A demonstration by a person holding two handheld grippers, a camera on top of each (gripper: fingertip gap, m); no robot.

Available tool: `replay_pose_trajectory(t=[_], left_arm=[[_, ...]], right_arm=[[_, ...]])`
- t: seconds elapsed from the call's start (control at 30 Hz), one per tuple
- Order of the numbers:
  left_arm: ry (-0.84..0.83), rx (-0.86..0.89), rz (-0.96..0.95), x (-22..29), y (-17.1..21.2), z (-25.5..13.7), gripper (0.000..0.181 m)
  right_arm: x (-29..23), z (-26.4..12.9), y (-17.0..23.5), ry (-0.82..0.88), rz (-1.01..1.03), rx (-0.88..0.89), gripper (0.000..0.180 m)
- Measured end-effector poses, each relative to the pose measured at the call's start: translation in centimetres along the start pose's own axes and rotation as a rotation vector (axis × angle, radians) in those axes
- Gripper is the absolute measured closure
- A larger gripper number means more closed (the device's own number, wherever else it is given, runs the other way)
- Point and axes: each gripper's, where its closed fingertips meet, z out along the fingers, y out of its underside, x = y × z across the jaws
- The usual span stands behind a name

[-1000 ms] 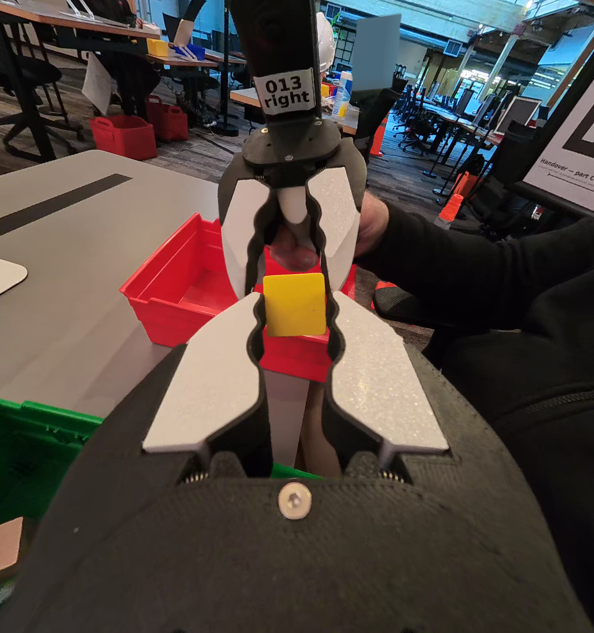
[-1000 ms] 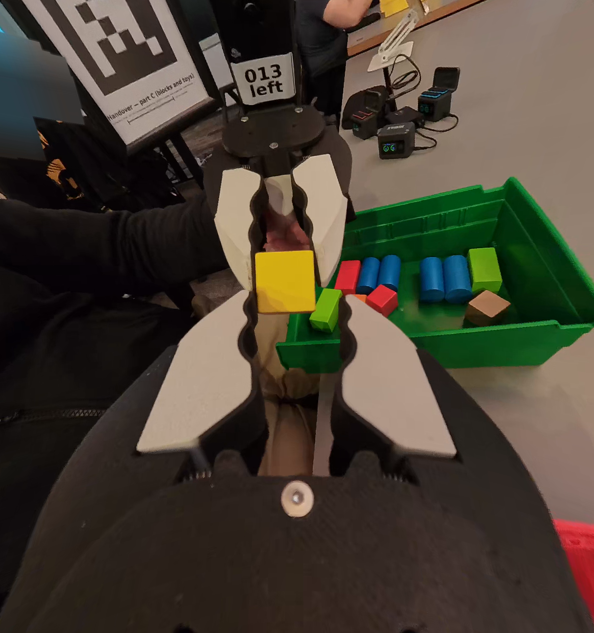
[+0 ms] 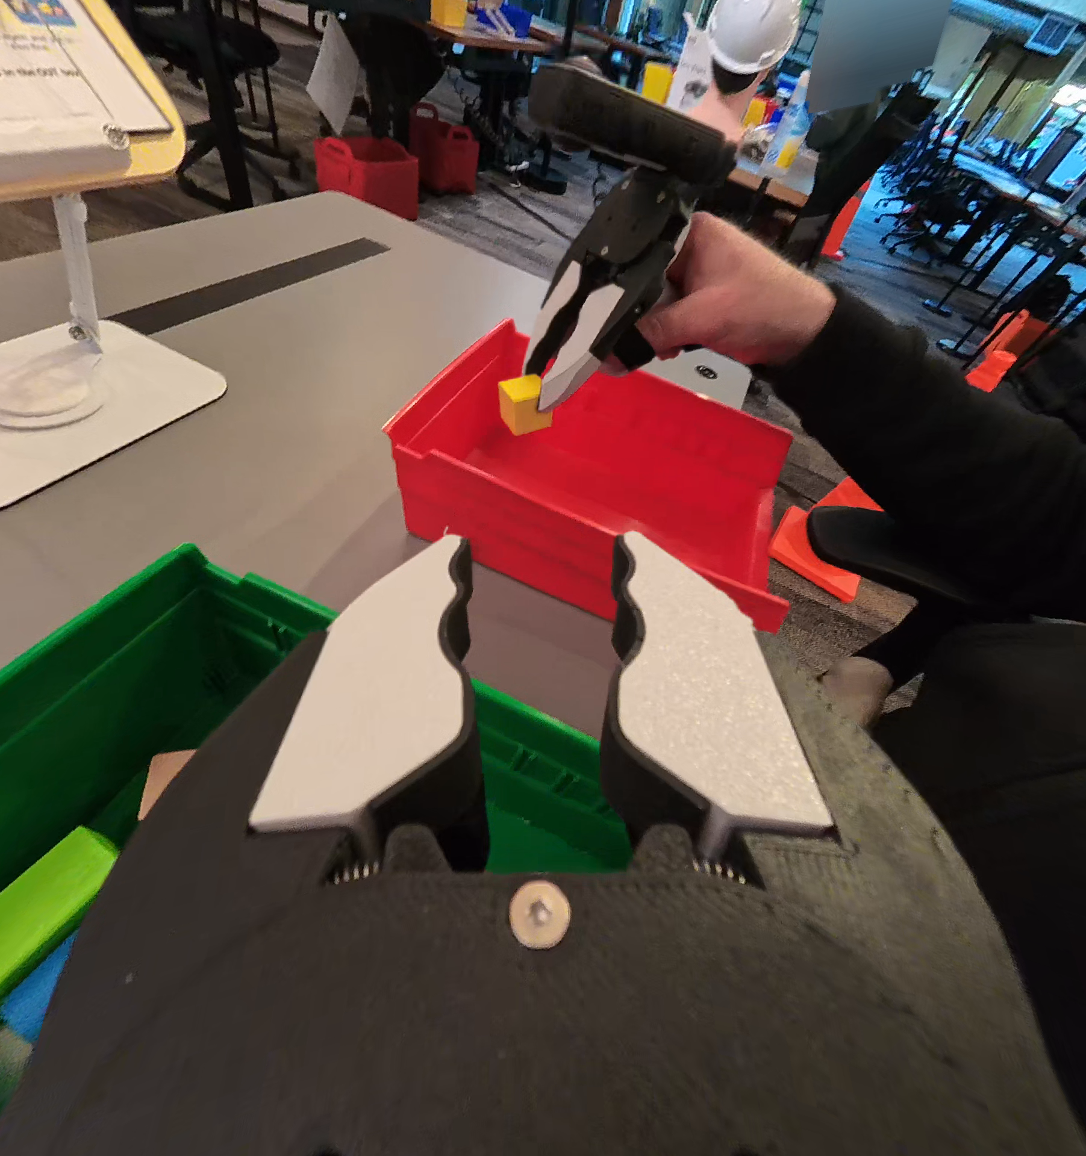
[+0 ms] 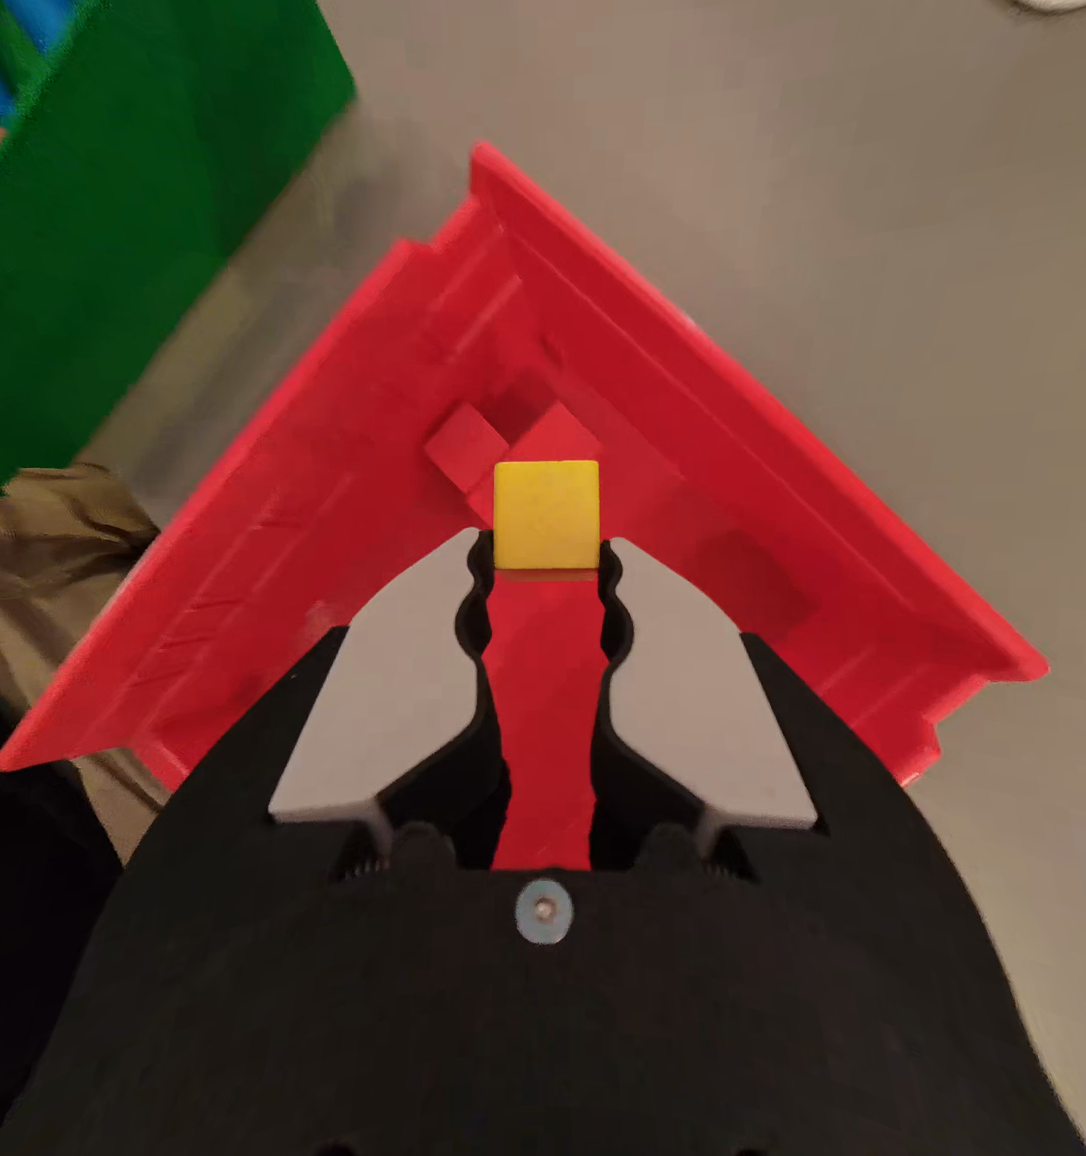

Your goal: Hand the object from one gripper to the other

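The yellow cube (image 4: 546, 513) is clamped between the tips of my right gripper (image 4: 546, 547), which points down into the red bin (image 4: 715, 388). In the left wrist view the right gripper (image 3: 543, 394) holds the cube (image 3: 523, 405) just above the far left corner of the red bin (image 3: 590, 500), with a person's hand (image 3: 728, 300) on its handle. My left gripper (image 3: 537, 557) is open and empty. It hangs over the near edge of the green bin (image 3: 121, 625), well short of the red bin.
Two red blocks (image 4: 465, 444) lie in the red bin's corner under the cube. The green bin (image 4: 121, 187) holds a light green block (image 3: 33, 894), a brown block (image 3: 165, 775) and blue ones. A white stand base (image 3: 58, 406) sits on the grey table at left. Orange cones (image 3: 822, 550) stand on the floor. The tips of one gripper are about 25 centimetres away from the tips of the other.
Both grippers met tip to tip on the yellow cube. Now the left has let go, opened and drawn back over the green bin. The right has carried the cube over the red bin.
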Motion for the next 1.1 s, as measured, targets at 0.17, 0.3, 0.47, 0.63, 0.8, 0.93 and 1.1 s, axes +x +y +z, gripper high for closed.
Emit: replay_pose_trajectory(t=[0.17,0.3,0.47,0.63,0.8,0.93,1.1], left_arm=[[-0.028,-0.036,-0.019,-1.1,1.2,0.1,0.138],[-0.04,-0.048,-0.018,-1.4,1.4,0.1,0.138],[-0.047,-0.06,-0.018,-1.5,1.7,0.1,0.138],[-0.05,-0.073,-0.015,-1.5,1.9,0.3,0.138],[-0.05,-0.081,-0.014,-1.5,2.1,0.4,0.138],[-0.048,-0.081,-0.015,-1.5,2.1,0.4,0.138],[-0.049,-0.09,-0.009,-1.4,2.2,0.4,0.138]], right_arm=[[1.5,2.7,2.0,0.076,0.036,-0.123,0.148],[2.1,4.5,3.3,0.113,0.036,-0.201,0.148],[2.4,6.0,4.0,0.117,0.033,-0.236,0.148],[2.1,6.4,4.8,0.084,0.062,-0.273,0.148],[1.4,5.6,4.8,0.026,0.079,-0.269,0.148],[1.4,5.1,6.2,0.01,0.085,-0.342,0.149],[0.7,4.9,7.1,0.009,0.055,-0.419,0.155]])
